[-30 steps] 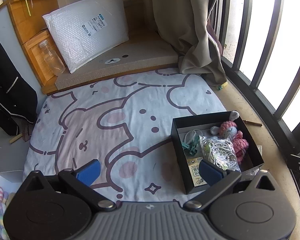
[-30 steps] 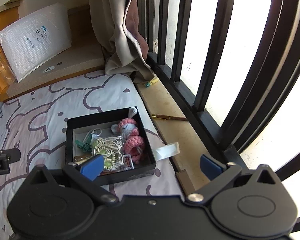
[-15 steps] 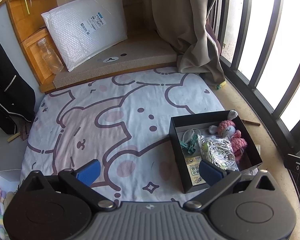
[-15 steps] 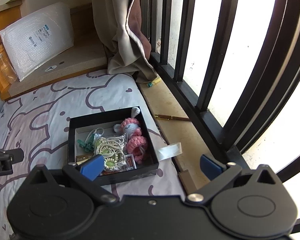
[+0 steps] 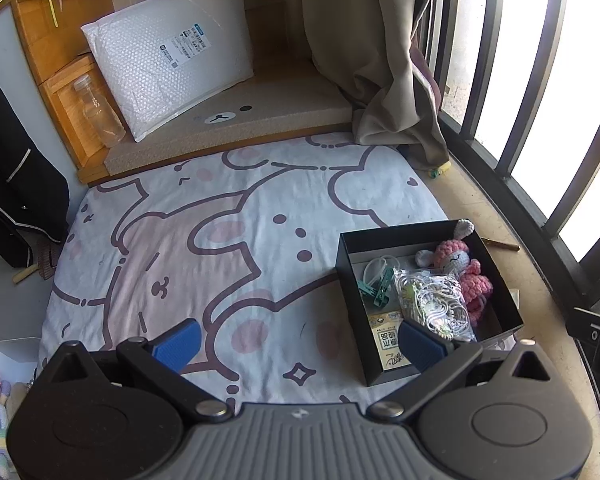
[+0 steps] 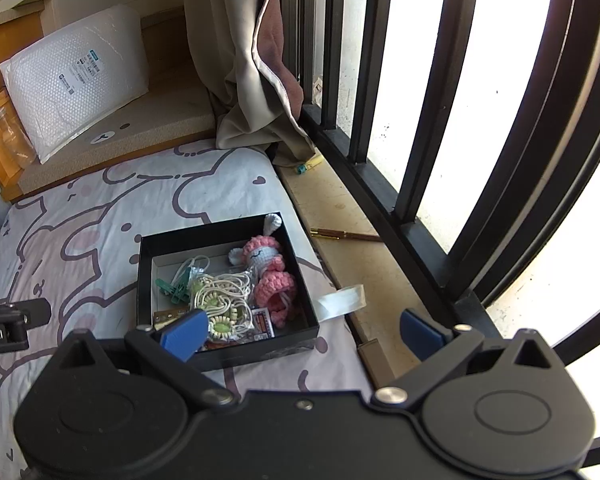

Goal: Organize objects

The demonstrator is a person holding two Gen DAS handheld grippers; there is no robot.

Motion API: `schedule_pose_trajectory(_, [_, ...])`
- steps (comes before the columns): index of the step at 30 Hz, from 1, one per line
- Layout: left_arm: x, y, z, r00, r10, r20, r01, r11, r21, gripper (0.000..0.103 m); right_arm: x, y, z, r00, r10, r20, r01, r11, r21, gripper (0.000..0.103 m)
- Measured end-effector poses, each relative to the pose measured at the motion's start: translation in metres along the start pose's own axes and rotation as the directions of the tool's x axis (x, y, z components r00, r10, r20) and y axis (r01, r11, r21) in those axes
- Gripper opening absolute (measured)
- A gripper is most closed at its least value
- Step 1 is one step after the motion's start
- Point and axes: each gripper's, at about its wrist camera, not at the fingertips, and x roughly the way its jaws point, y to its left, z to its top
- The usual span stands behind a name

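A black open box [image 5: 346,264] [image 6: 144,276] sits on the right side of a cartoon-print bed sheet [image 5: 204,240] [image 6: 80,220]. Inside lie a pink crochet doll [image 5: 466,270] [image 6: 274,276], a bag of white cord [image 5: 434,302] [image 6: 224,296], green clips [image 5: 378,288] [image 6: 174,290] and small cards [image 5: 388,342]. My left gripper [image 5: 300,342] is open and empty, held above the sheet left of the box. My right gripper [image 6: 300,330] is open and empty, above the box's near right corner.
A bubble-wrap parcel [image 5: 172,60] [image 6: 76,80] leans on a wooden ledge at the back, beside a clear bottle [image 5: 98,110]. A curtain [image 5: 380,52] and black window bars [image 6: 440,120] line the right. A pen [image 6: 346,235] and white tape [image 6: 342,300] lie on the sill. A white bin [image 5: 0,392] stands at lower left.
Both grippers have drawn back and up a little, so the box and bed look slightly smaller and lower. Both stay open and empty. Nothing in the box has moved.
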Motion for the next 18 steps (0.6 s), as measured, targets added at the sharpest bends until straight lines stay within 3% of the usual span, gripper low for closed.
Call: schedule_pose_trajectory(18, [0.0002,-0.0015,-0.0006,1.000,-0.012,-0.004,0.012,1.000,0.000,0.103,-0.0014,0.0038,-0.0004,1.000,0.005,0.001,-0.005,1.000,0.002,0.103])
